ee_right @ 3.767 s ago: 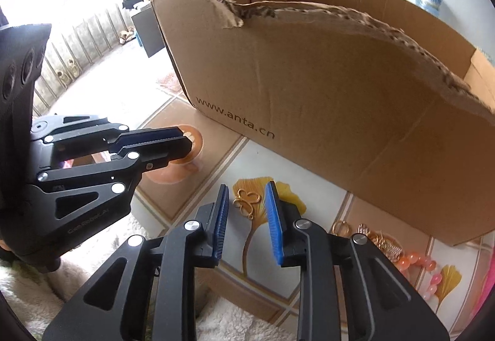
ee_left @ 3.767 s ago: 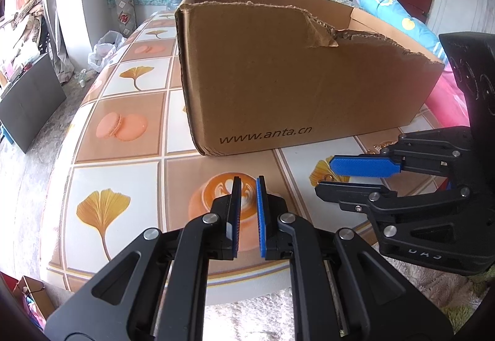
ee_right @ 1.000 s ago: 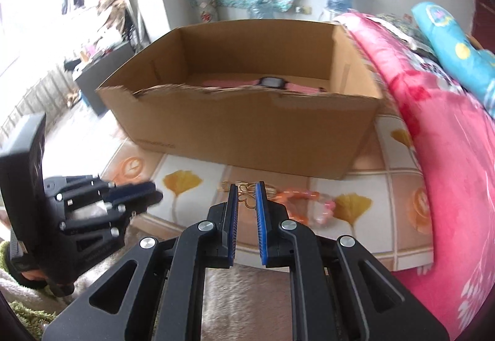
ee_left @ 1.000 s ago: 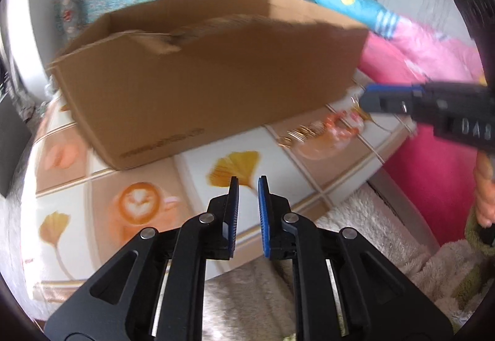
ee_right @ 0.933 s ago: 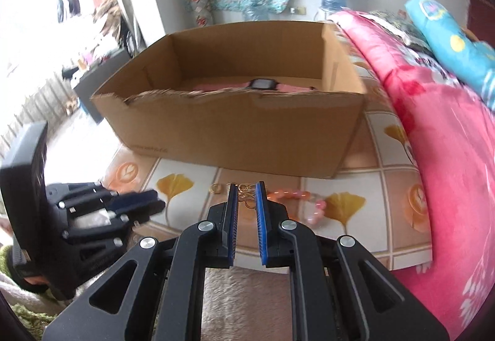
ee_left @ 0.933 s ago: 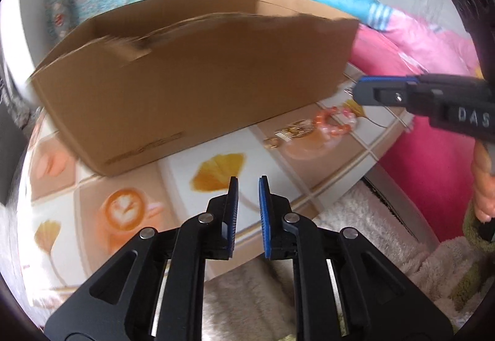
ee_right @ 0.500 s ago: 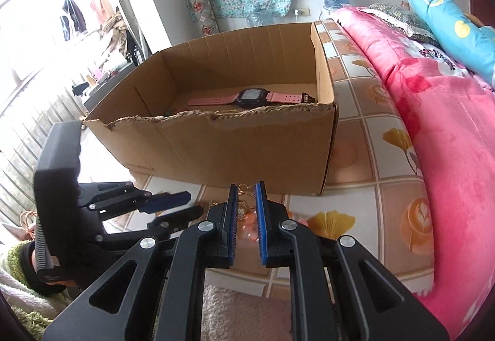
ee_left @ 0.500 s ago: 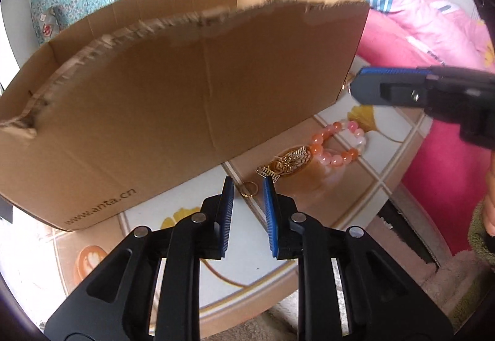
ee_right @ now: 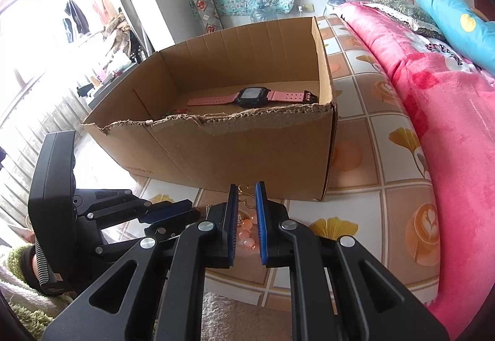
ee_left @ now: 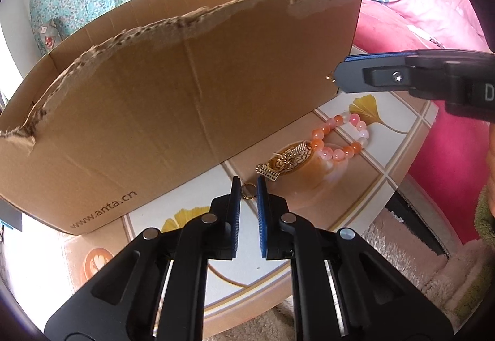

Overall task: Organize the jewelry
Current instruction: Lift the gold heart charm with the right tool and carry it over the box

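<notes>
A small gold ring [ee_left: 248, 196] lies on the tiled table [ee_left: 309, 248] between the tips of my left gripper [ee_left: 247, 180]. Its jaws are closing, and the pads touch the ring's sides. Just beyond lie a gold filigree pendant [ee_left: 289, 158] and a bracelet of orange and pink beads [ee_left: 337, 152]. My right gripper [ee_right: 246, 186] is shut on a thin gold earring [ee_right: 246, 191] and hangs above the bracelet, in front of the cardboard box [ee_right: 247, 155]. A pink watch [ee_right: 252, 96] lies inside the box. The left gripper [ee_right: 193, 214] also shows low at the right wrist view's left.
The box's torn front wall [ee_left: 185, 100] stands close behind the jewelry. A pink blanket [ee_right: 448, 124] borders the table on the right. The table's rounded edge [ee_left: 247, 288] runs under my left gripper, with a fleecy rug below. A person's green sleeve [ee_right: 18, 254] shows at left.
The left gripper swung in low over the jewelry, its jaws widened a little, then narrowed around the ring. The right gripper moved toward the box's right end with the earring between its pads.
</notes>
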The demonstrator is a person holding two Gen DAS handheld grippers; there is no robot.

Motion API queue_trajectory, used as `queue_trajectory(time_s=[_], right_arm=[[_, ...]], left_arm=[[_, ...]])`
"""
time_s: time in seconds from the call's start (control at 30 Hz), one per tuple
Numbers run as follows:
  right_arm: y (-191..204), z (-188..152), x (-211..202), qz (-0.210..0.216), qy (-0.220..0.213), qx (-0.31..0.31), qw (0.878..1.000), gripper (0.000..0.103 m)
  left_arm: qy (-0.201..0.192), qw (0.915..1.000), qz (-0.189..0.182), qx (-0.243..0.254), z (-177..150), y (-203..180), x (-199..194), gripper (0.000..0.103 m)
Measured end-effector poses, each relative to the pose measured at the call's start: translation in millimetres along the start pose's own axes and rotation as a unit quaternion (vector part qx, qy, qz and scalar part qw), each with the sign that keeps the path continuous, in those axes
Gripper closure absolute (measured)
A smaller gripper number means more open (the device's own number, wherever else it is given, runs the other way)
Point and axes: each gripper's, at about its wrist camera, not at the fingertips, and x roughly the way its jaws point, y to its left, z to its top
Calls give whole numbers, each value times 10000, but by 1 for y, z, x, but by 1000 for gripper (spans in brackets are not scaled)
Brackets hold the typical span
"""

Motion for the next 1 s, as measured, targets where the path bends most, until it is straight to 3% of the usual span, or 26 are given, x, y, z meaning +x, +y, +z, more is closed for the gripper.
queue_trajectory(time_s=[0.07, 0.33, 0.4, 0.47, 0.53, 0.7, 0.83, 1.0], right_arm=[[2, 0, -4, -17, -23, -25, 10000, 91], [13, 4, -30, -10, -266, -229, 9994, 91], [14, 5, -32, -14, -302, -237, 9993, 91], [16, 5, -31, -19, -302, -241, 9993, 91], [18, 3, -28, 6, -277, -205, 9994, 91], [21, 0, -25, 80, -282, -118, 9995, 91], [21, 0, -27, 95, -314, -94, 9994, 91], [21, 0, -29, 110, -335, -116, 9993, 91]], left_arm=[[-10, 10000, -50, -27, 0, 1, -4, 103], [-180, 9997, -110, -96, -11, 3, -24, 102], [-185, 9996, -172, -122, -13, 2, -25, 98], [-234, 9994, -230, -116, -13, 1, -25, 80], [-241, 9994, -231, -22, -12, -3, -21, 78], [-116, 9996, -192, 153, -9, -2, -3, 78], [-122, 9992, -253, 291, -9, -4, -4, 93], [-141, 9994, -180, 274, -8, -5, -6, 93]])
